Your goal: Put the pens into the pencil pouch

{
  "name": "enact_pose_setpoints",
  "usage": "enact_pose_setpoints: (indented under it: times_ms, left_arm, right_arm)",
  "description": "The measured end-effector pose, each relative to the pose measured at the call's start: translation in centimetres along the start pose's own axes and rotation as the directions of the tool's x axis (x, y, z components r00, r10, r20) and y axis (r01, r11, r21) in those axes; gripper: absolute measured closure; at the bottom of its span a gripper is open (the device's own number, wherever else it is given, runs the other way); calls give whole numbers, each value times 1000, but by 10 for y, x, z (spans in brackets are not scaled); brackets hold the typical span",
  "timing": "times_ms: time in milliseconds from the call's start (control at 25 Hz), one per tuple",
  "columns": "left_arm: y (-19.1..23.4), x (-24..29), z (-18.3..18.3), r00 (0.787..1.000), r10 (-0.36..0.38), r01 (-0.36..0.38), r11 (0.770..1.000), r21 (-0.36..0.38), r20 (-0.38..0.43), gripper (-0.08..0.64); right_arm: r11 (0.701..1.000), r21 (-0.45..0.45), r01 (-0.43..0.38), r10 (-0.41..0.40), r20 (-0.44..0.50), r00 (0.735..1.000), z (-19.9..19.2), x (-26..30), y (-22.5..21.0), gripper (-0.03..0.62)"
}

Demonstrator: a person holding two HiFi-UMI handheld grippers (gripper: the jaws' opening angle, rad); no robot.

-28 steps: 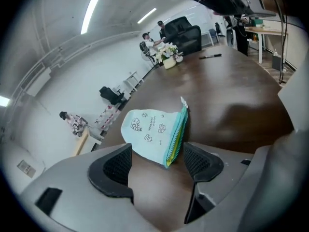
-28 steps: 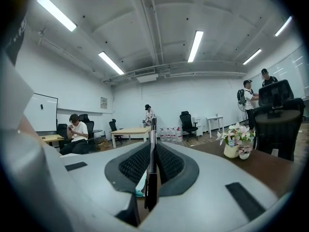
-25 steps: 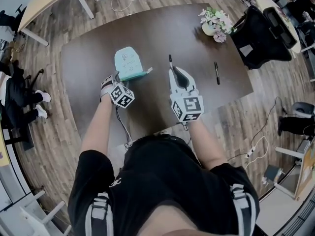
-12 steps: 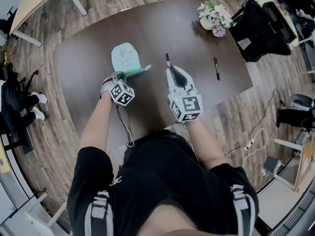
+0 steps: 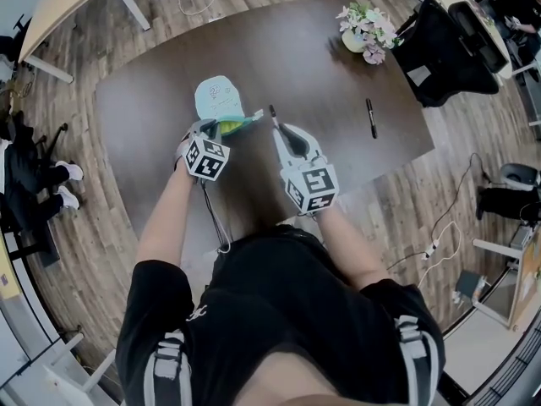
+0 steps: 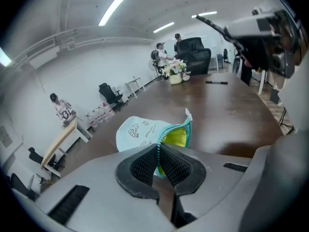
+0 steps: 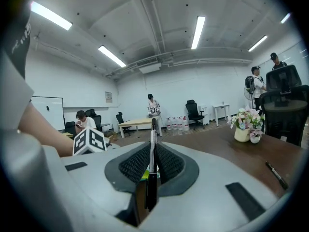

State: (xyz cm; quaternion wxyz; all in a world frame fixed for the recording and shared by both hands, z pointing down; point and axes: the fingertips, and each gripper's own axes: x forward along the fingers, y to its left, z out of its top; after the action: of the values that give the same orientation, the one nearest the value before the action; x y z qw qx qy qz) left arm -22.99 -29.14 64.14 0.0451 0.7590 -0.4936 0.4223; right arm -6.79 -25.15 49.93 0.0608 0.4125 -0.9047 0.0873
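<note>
left hand-held gripper (image 6: pixel 158 157): its jaws are pressing together on the near zipper edge of the pouch (image 5: pixel 218 98), and the ribbed pads are pinching the teal zipper band between them. the pouch is pale blue with a yellow-green lining. its far part is lying on the counter (image 5: pixel 296 57), and its mouth is gaping open toward the person, with the pinched edge raised.

right hand-held gripper (image 7: pixel 152 161): its jaws are clamping a pen (image 7: pixel 153 139) between the pads. the pen is sticking out past the jaw tips and pointing forward and slightly down. in the head view its front end is sitting just beside the right corner of the pouch mouth, outside the opening; contact cannot be confirmed.

a second pen (image 5: pixel 371 118) is lying flat on the counter, well apart to the right of both grippers. a flower pot (image 5: pixel 365 34) is standing near the far right corner of the counter, and a black chair (image 5: pixel 448 49) is standing beyond that corner.
</note>
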Motion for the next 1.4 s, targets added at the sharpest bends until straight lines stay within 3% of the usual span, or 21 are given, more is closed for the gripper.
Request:
enact_pose_setpoints:
  times_ms: [160,280,400,560,760,880,1040,1160,1400]
  left_arm:
    - [2,-9,12,999,-36,38,994,-103,23,545]
    - [3,-13,19,999,-37,40,994,-104,29,545]
    - [-2,-17,23,999,-37,40,996,-81,32,545]
    - [-7,-18,24,999,-39,41,997,-67,26,545]
    - [-15,-21,24,998,-54,55,998,-38,17,545]
    - [-20,-22,26,998,-58,58,998,-23,14,545]
    - [-26,-26,25,997,-75,75,997,-4,15,545]
    - [-29,-26,27,996,-84,84,996,3,17,545]
    - [-35,-29,32,994,-106,106,994,9,29,545]
  right_arm:
    - [992,81,-96,105,-117,988,-39,4,19,549]
    - [971,192,-145,186,-219,958,-70,8,32,549]
    - [938,306,-161,261,-321,910,-98,15,43,548]
    - [858,493,-142,362,-387,848,-123,31,56,548]
    - [714,699,-51,434,-383,816,-139,61,61,548]
    - [662,749,-4,443,-387,809,-144,77,57,548]
    - [621,783,43,428,-384,818,-146,95,50,548]
    - [596,801,67,405,-371,836,-147,107,43,548]
    - [492,863,117,344,-316,884,-149,120,32,548]
